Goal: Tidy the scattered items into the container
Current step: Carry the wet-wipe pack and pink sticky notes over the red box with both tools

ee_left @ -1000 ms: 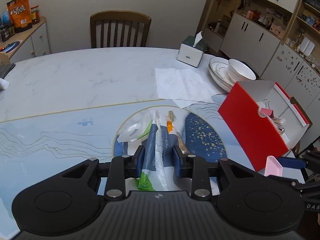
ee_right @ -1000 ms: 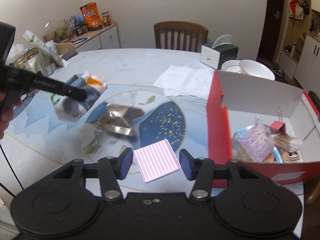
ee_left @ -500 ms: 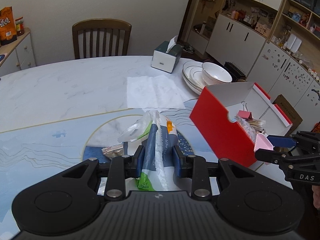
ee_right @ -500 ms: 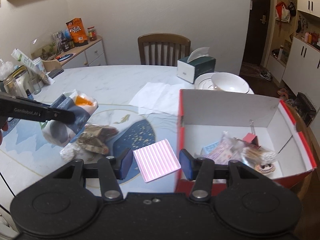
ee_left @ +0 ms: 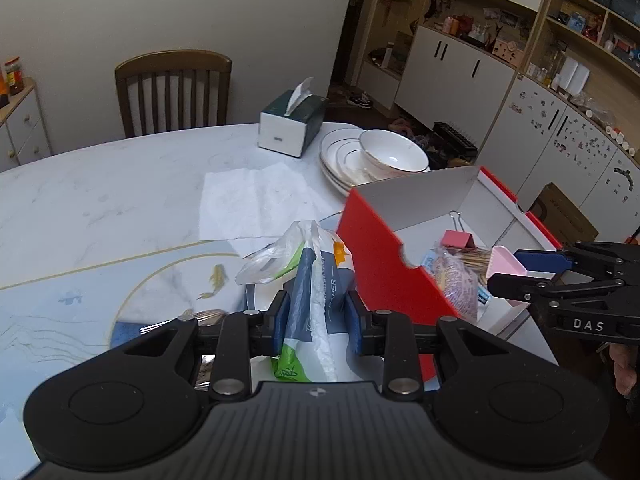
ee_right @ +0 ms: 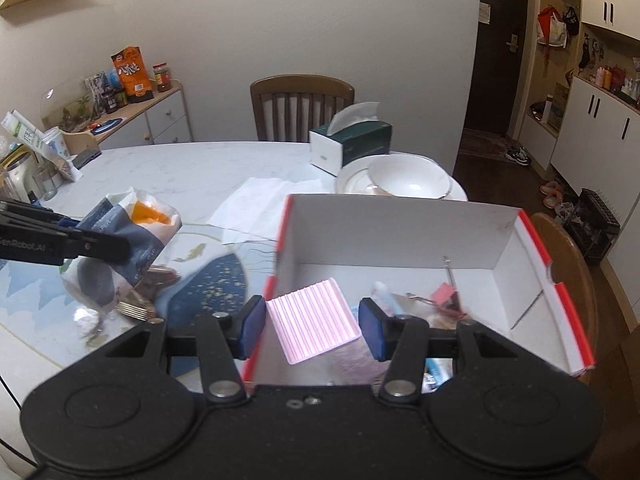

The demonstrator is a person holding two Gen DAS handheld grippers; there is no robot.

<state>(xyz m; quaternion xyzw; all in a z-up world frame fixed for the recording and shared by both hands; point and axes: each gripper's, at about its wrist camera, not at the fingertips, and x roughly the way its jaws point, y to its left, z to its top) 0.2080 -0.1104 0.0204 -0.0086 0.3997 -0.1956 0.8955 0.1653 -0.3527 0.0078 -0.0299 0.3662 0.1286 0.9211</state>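
Observation:
My left gripper point(ee_left: 318, 316) is shut on a blue, white and green tissue packet point(ee_left: 316, 300) and holds it above the table, left of the red box point(ee_left: 384, 256). The packet also shows in the right wrist view point(ee_right: 124, 236). My right gripper point(ee_right: 312, 322) is shut on a pink ribbed pad point(ee_right: 312, 320) and holds it over the box's left wall point(ee_right: 276, 264). It shows from the side in the left wrist view point(ee_left: 516, 270). The white-lined box holds a pink binder clip point(ee_left: 458, 239) and several packets.
Shiny snack wrappers point(ee_right: 140, 300) lie on the blue placemat point(ee_right: 208, 284). A white napkin point(ee_left: 252, 200), a tissue box point(ee_left: 290, 124) and stacked plates with a bowl point(ee_left: 392, 156) stand behind the red box. A chair point(ee_left: 174, 92) is at the far side.
Both grippers have moved right toward the red box. The pink pad was over the mat and is now over the box's left wall. The tissue packet came closer to the box.

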